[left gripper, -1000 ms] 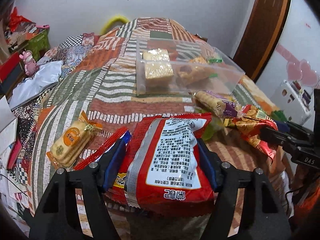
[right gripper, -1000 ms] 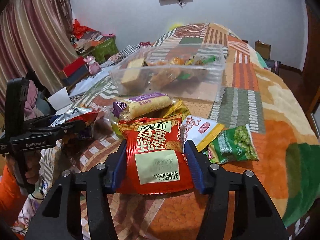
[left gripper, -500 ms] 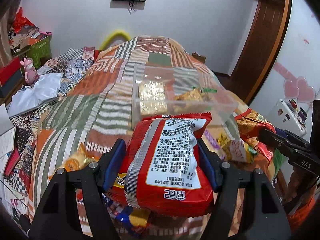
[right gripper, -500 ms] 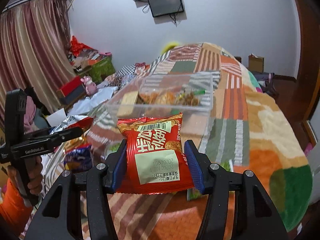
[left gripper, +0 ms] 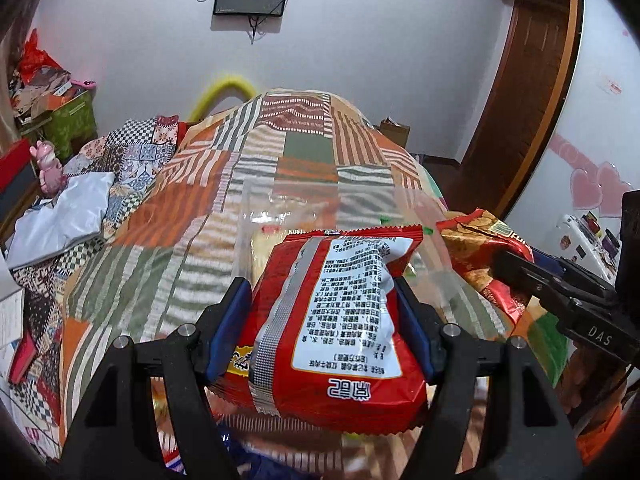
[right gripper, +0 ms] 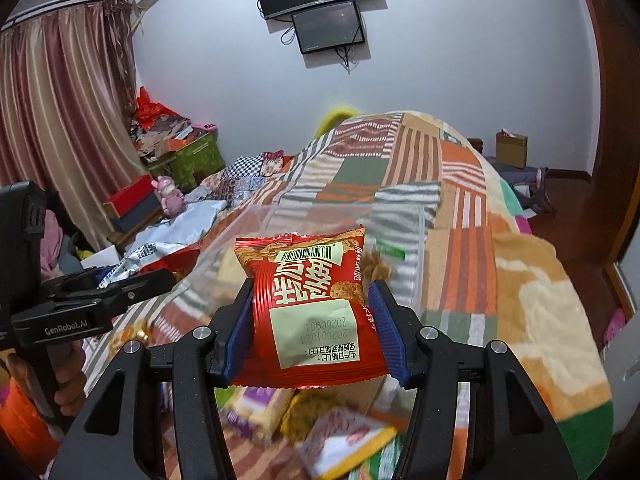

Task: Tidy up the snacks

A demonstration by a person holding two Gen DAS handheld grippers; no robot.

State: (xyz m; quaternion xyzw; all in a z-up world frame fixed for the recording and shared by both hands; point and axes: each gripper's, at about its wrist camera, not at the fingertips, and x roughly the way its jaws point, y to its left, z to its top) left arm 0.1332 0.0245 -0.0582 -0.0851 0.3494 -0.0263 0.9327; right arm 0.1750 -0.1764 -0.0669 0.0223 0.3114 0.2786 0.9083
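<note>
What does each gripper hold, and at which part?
Left gripper: large red snack bag, pinched across both side edges. Right gripper: small red snack packet, also across its sides.

A bed (right gripper: 460,208) covered by a patchwork quilt (left gripper: 304,160) of orange, green and striped squares fills the room. Beyond its far end stands a plain white wall (right gripper: 460,60) bearing two dark screens (right gripper: 320,4), one under the other, with cables dangling. Left of the bed hang striped pink and beige curtains (right gripper: 68,100); below them sit a green box (right gripper: 196,160) heaped with clutter, a red box (right gripper: 130,200) and a pink toy figure (right gripper: 170,198). Right of the bed lies a dark wooden floor (right gripper: 572,220) with a cardboard box (right gripper: 511,148), beside a brown wooden door frame (left gripper: 520,92).
</note>
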